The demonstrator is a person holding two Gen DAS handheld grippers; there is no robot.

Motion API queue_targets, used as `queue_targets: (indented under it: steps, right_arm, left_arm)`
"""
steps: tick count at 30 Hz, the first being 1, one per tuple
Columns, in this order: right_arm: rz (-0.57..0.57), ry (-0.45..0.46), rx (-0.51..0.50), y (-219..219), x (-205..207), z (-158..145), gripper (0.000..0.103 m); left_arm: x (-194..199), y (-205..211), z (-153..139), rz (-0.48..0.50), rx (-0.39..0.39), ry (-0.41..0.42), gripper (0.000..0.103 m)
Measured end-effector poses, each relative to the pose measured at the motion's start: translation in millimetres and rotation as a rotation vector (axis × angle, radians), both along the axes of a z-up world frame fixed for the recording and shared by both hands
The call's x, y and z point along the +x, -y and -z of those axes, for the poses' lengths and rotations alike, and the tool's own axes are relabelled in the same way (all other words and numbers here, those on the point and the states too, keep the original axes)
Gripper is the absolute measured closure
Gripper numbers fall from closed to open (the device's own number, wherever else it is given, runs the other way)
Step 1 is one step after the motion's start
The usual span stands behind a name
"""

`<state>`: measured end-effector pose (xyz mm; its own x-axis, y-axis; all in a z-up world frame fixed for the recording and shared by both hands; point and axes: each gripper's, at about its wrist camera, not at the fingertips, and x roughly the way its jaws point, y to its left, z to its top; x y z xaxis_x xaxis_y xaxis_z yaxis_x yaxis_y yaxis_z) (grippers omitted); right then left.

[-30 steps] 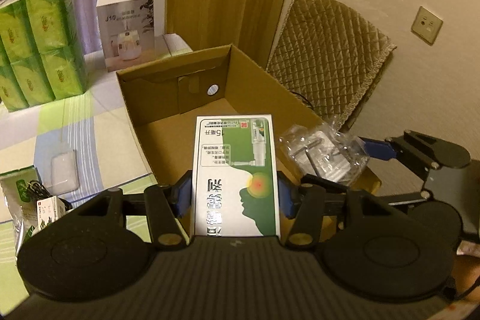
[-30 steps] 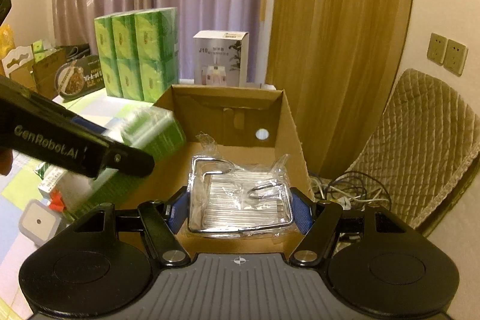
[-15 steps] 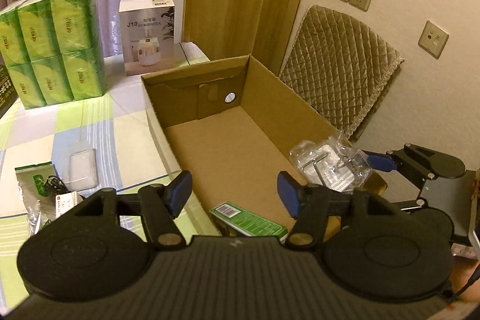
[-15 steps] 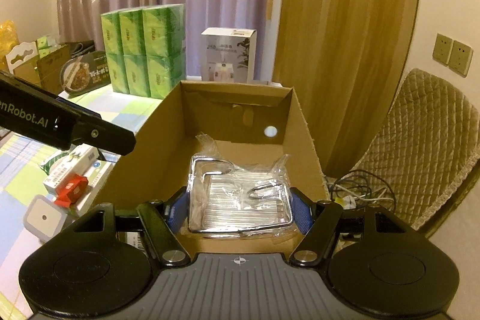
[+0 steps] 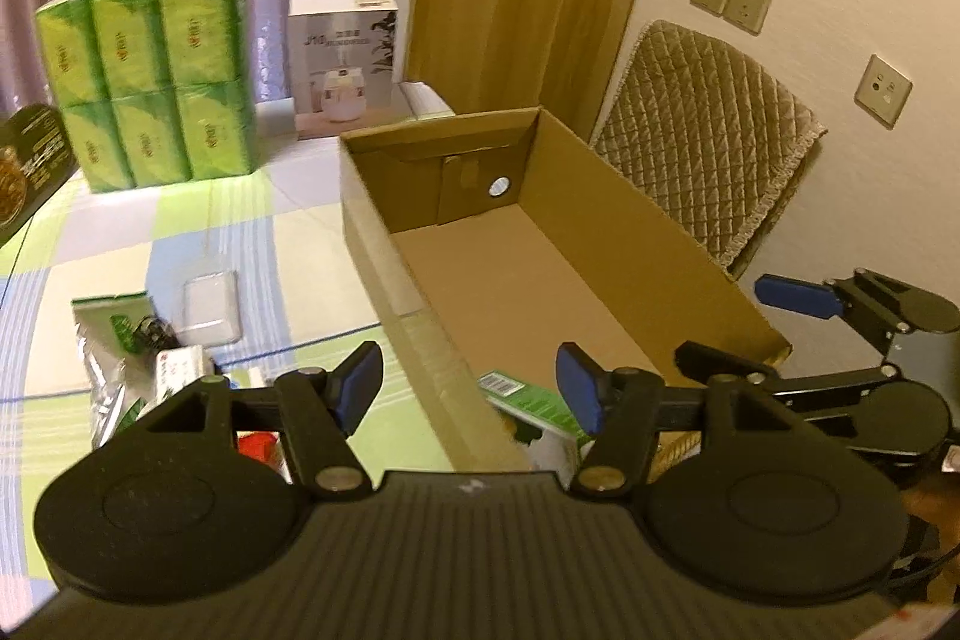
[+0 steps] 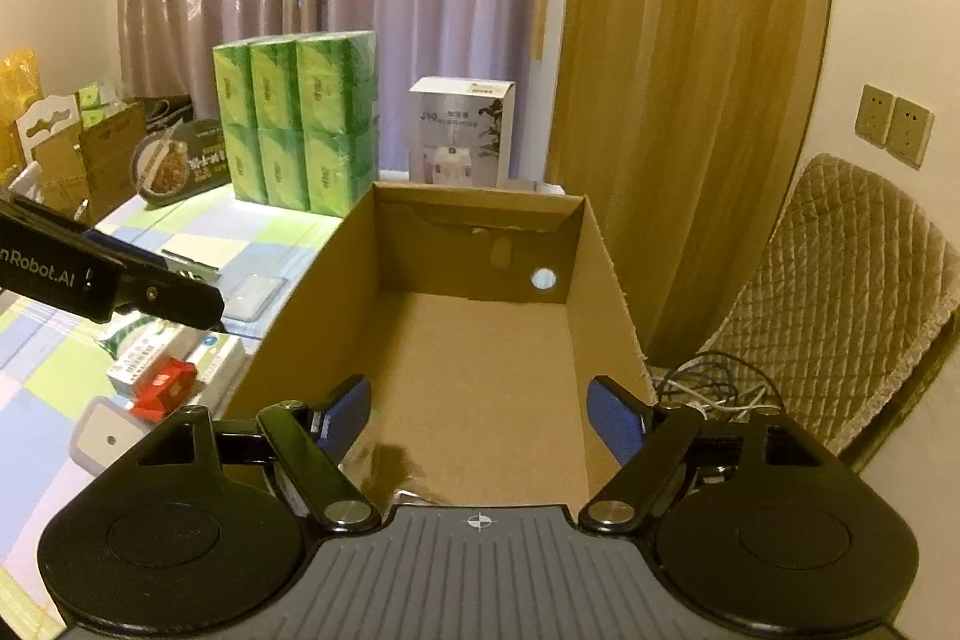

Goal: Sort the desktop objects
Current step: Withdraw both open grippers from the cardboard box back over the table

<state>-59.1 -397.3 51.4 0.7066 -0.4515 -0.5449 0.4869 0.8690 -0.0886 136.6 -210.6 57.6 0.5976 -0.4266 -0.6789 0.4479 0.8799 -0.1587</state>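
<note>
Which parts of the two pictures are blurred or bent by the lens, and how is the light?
Left wrist view: the green tissue packs and tablecloth are smeared by motion blur; the cardboard box bulges from fisheye distortion. Right wrist view: sharper, but the door curves at the edge, and a blurred patch sits low inside the box. Both views have dim, warm yellow indoor light.

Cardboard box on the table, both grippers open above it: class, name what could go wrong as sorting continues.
1. The cardboard box seems to sit at the table's edge, above cables; a nudge might tip it off.
2. The left gripper and right gripper hover close together, so they could collide.
3. The remaining small boxes lie bunched together, so a grasp may catch two.
</note>
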Motion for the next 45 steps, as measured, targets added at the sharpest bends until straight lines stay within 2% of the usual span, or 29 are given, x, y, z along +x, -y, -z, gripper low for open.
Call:
queue_targets:
  steps: [11, 18, 29, 45]
  right_arm:
    - [-0.051, 0.036, 0.039, -53, -8, -4, 0.018]
    - [-0.088, 0.024, 0.077, -82, -11, 4, 0.015]
    - [-0.152, -0.006, 0.11, -113, -11, 13, 0.015]
    - [-0.252, -0.078, 0.148, -140, 10, 32, 0.014]
  left_arm:
    - [-36, -49, -1, -0.074, 0.009, 0.012, 0.039]
    - [-61, -87, 3, -0.134, 0.013, 0.008, 0.031]
    - [-95, -137, 17, -0.21, 0.054, -0.01, 0.029]
    - [-110, -172, 37, -0.253, 0.079, -0.051, 0.027]
